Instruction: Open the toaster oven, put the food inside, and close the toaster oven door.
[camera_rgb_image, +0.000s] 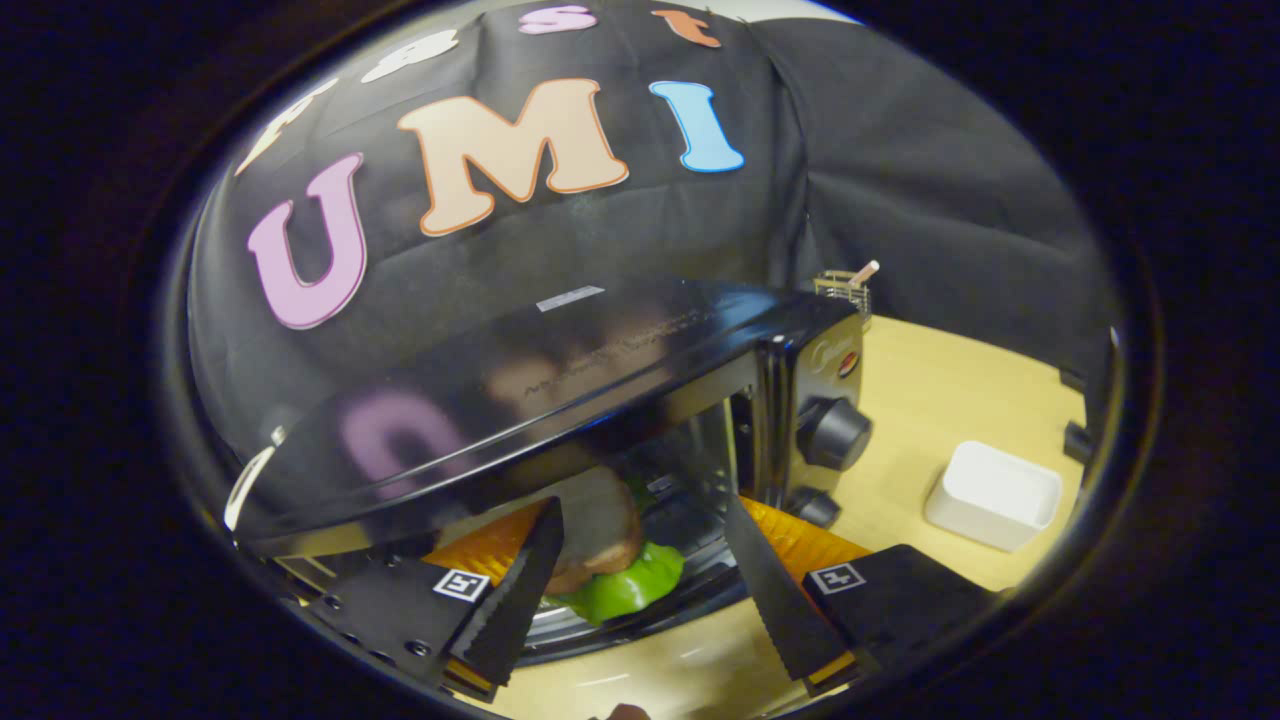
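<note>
The black toaster oven (560, 380) stands just ahead of me, its glossy top mirroring the wall and its two knobs (833, 433) on the right front panel. Its front stands open, so I look into the cavity. The food, a burger (610, 550) with a brown bun and green lettuce, rests inside on a dark round tray (640, 620). My gripper (642, 510) is open, its fingers reaching into the opening on either side of the burger. The left fingertip (535, 560) is right at the bun and the right fingertip (755, 560) stands apart from it. The door is hidden.
On the wooden table (930, 400) to the right of the oven sits a white rectangular dish (993, 495). A small wire basket (845, 290) with a stick in it stands behind the oven's right corner. Dark cloth walls close in behind.
</note>
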